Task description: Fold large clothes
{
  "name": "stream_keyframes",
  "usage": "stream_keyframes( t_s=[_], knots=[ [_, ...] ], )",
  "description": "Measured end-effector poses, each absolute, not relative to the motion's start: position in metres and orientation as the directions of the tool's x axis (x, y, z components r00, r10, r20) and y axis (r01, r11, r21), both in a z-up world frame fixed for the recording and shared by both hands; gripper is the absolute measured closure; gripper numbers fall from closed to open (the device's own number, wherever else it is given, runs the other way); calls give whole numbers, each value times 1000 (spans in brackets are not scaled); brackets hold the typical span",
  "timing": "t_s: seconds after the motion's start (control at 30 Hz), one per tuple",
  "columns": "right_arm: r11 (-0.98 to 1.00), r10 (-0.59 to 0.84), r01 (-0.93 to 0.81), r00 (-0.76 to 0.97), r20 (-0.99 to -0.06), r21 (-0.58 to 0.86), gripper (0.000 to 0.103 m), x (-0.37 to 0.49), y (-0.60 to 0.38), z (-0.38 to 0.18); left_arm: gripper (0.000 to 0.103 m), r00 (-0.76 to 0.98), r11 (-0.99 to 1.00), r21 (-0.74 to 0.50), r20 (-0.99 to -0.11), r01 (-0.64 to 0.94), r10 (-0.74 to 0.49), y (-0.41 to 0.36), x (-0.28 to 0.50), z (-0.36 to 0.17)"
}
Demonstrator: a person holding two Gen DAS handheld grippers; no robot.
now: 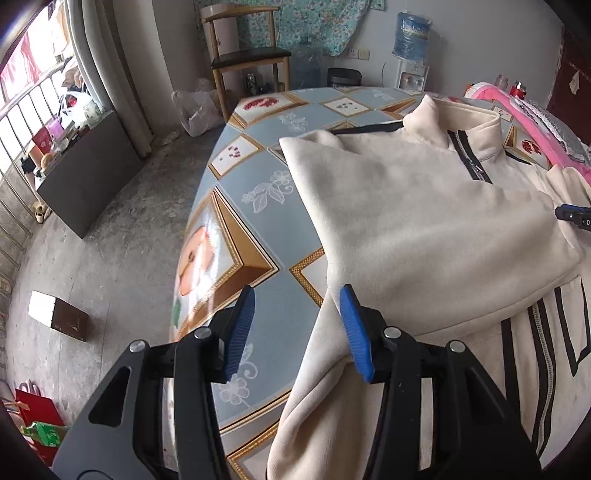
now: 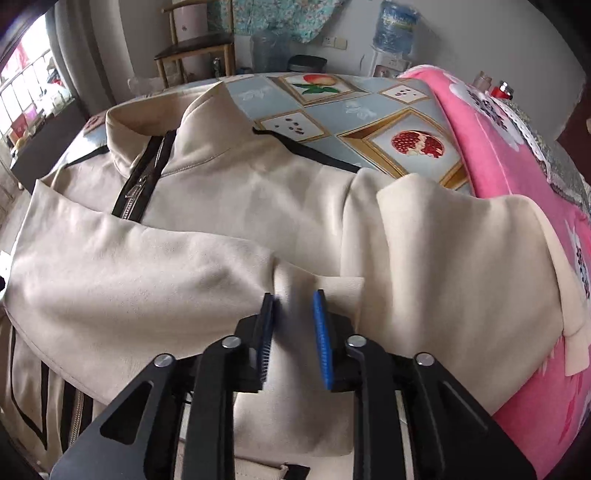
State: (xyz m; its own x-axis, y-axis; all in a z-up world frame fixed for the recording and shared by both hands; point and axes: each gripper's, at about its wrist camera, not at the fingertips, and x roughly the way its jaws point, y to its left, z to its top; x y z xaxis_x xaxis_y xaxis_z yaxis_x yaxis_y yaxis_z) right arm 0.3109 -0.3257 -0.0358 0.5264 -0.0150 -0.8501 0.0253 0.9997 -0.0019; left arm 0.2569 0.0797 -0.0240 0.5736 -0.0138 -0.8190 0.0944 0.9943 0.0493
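Note:
A cream zip-up jacket (image 1: 424,206) with black trim lies front-up on the patterned table (image 1: 258,177), both sleeves folded across the chest. My left gripper (image 1: 297,328) is open at the jacket's left edge, over the tablecloth, its right pad touching the fabric, holding nothing. My right gripper (image 2: 293,336) is partly open above the jacket (image 2: 221,206), near the cuff of the right sleeve (image 2: 443,251); cloth lies under the jaws but no grip shows. The right gripper's tip shows in the left wrist view (image 1: 574,216).
A pink blanket (image 2: 517,184) lies along the table's right side. A wooden chair (image 1: 247,55), water bottles (image 1: 412,33) and a dispenser stand beyond the far edge. The floor at left holds a dark cabinet (image 1: 88,173), a box (image 1: 59,314) and a plastic bag (image 1: 195,110).

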Motion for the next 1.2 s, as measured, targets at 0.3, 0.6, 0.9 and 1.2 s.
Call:
stream_keyframes(
  t_s=[0.3,0.6,0.9,1.2],
  knots=[
    [988,146,-113,452,-880,106,61,278,-301,-46,56,548,992,-15,-832,127,-83,50,266,6],
    [988,148,-99,418,-896,117,62,241,-330,-48,55,502,976,-61,-850,210,-161,-19,284,-11],
    [978,-113,208,619,-777,24,44,184,-470,27,46,445,963,15,-889,269,-110,-71,297,-52],
    [886,-449,324,419,-789,-332,34,230,-557,-23,43,452,964,-5,-883,265,-129,-65,296,-54]
  ],
)
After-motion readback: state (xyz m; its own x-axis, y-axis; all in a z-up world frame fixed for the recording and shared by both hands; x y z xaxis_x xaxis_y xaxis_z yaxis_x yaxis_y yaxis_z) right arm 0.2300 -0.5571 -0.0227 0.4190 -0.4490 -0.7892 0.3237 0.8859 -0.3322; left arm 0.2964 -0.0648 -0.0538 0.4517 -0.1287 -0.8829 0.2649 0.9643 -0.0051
